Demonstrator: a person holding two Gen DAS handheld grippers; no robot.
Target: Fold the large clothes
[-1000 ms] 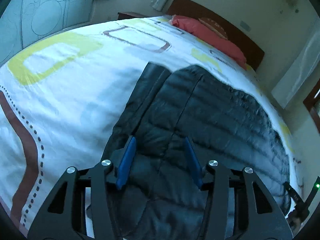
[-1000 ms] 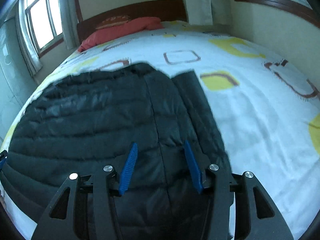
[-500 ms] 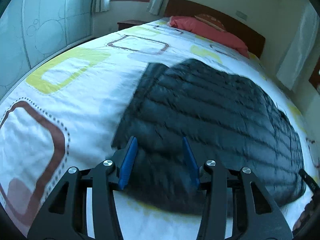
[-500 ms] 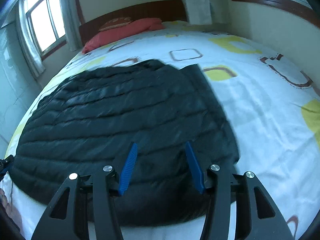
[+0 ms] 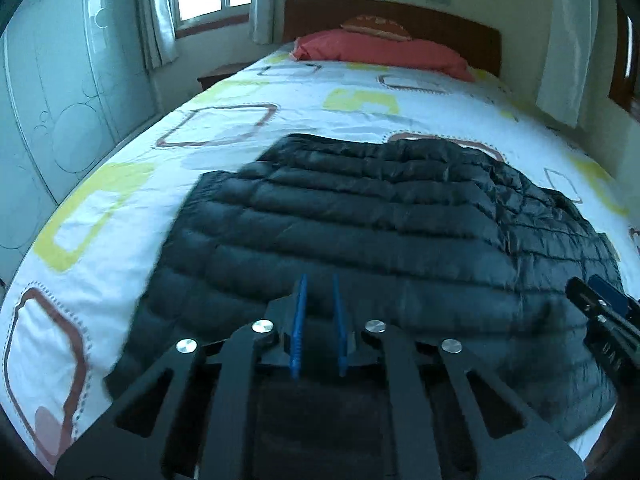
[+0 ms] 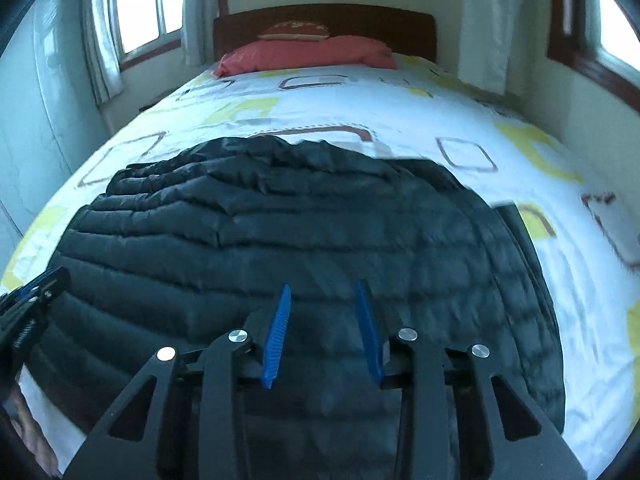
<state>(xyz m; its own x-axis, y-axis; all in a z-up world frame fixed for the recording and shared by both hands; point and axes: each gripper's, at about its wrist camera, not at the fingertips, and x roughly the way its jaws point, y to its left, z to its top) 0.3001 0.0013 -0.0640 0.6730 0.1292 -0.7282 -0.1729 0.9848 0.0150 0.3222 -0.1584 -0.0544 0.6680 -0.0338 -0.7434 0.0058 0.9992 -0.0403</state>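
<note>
Nearest in the left wrist view, the left gripper is held low and level over the near hem of the black quilted down jacket, aimed toward the head of the bed. Its blue fingers stand drawn in to a narrow slot with nothing visibly pinched between them. At that view's right edge the right gripper reaches in over the jacket's near right corner. In its own view the right gripper also hovers low above the near hem, its fingers spread well apart and empty. The jacket lies spread flat across the foot half of the bed, on a white bedspread patterned with yellow and brown squares. Farther off, a red pillow rests against the dark wooden headboard. Beyond, curtained windows flank the bed.
</note>
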